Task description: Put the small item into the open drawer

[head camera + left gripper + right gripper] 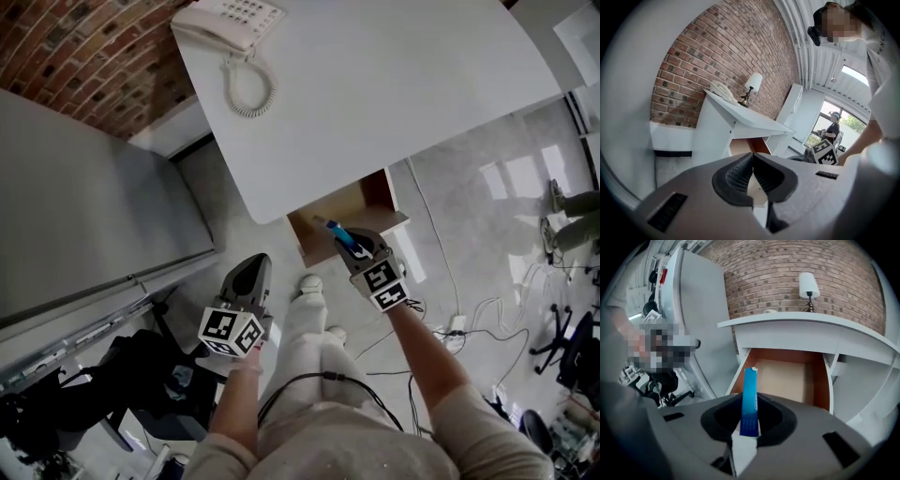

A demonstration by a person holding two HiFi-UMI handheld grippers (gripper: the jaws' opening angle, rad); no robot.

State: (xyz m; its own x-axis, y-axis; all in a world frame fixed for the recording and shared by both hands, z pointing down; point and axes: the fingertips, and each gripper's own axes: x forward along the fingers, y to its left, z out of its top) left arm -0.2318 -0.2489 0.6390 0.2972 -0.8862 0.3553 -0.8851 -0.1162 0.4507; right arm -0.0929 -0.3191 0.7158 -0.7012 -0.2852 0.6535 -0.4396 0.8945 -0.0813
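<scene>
In the head view, a small blue item is seen clamped in the right gripper and held just over the front edge of the open drawer under the white desk, on which a telephone lies. The left gripper is held to the drawer's left, apart from it. In the left gripper view, its jaws are seen pressed together with nothing between them. In the right gripper view, the item is gripped upright between the pads, and the drawer's wooden inside is seen beyond it.
</scene>
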